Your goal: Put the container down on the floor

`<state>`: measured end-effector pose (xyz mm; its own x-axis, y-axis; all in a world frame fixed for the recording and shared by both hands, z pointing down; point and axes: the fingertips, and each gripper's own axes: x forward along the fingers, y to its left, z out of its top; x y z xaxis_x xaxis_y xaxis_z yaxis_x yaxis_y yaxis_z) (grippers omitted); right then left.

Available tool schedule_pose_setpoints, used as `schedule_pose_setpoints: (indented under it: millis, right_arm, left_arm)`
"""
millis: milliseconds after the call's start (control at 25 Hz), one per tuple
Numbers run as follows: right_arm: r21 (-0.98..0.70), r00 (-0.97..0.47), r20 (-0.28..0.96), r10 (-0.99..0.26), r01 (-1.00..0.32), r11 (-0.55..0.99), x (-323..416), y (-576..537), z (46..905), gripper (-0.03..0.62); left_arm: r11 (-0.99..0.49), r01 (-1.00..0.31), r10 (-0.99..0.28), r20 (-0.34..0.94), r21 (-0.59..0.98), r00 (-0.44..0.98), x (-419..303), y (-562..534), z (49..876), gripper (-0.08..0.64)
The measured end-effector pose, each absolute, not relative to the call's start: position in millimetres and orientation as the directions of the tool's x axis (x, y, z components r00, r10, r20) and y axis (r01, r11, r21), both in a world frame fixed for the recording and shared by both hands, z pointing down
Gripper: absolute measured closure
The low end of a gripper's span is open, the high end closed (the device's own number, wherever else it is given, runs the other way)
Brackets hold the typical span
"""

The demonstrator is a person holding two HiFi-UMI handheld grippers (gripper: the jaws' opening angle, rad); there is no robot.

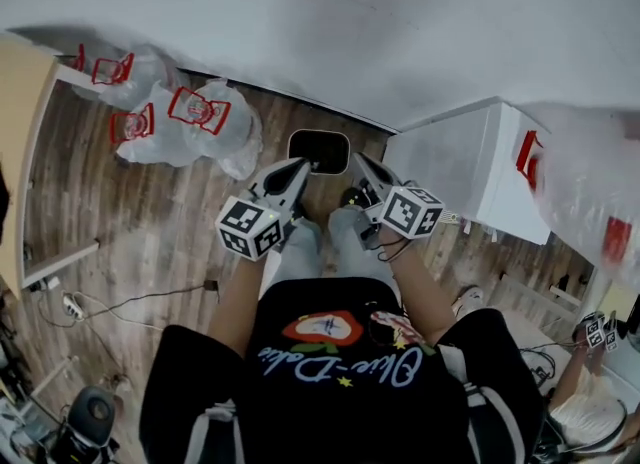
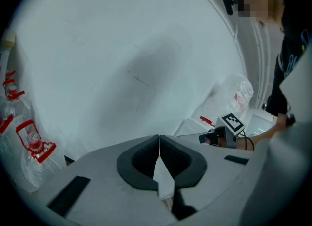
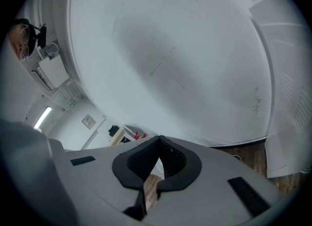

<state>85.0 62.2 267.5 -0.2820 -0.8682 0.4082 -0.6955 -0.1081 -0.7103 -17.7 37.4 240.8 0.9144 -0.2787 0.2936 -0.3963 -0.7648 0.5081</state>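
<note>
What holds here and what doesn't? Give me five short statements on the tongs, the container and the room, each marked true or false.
1. The left tongs and the right tongs are both shut and empty. True.
2. The container hangs from the left tongs. False: it stands on the floor by the wall, apart from both tongs.
3. Clear bags with red print lie at the head view's left. True.
4. The floor is grey carpet. False: it is wood planks.
5. A white cabinet stands at the head view's right. True.
</note>
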Motion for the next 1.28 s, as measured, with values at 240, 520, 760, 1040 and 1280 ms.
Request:
schedule_pose_setpoints:
  millis: [240, 520, 760, 1040, 1280]
  right_arm:
    - [-0.701, -0.279, 0.367, -0.887, -0.711, -0.066, 81.0, 60.3, 231.8, 0.594]
    - [-0.666, -0.288, 0.311, -0.906, -0.746, 0.009, 74.2, 50.3, 188.6, 0.594]
    - [-0.628, -0.292, 0.284, -0.913, -0.777, 0.053, 70.4, 40.5, 162.6, 0.594]
    - [-0.559, -0.29, 0.259, -0.921, -0.823, 0.102, 67.6, 30.8, 134.7, 0.594]
    - [-0.515, -0.268, 0.23, -0.936, -0.849, 0.117, 68.4, 22.3, 114.6, 0.594]
  left_arm:
    - [-0.784, -0.392, -0.3, 0.259, 0.48, 0.918, -20.5, 33.7, 207.6, 0.554]
    - [-0.806, -0.377, -0.317, 0.206, 0.457, 0.926, -22.5, 28.3, 166.5, 0.554]
    - [-0.846, -0.362, -0.31, 0.191, 0.391, 0.931, -17.8, 20.7, 141.4, 0.554]
    - [-0.873, -0.346, -0.305, 0.17, 0.344, 0.937, -15.2, 9.9, 110.6, 0.554]
    - [-0.893, -0.322, -0.284, 0.161, 0.315, 0.945, -11.1, 8.6, 100.1, 0.554]
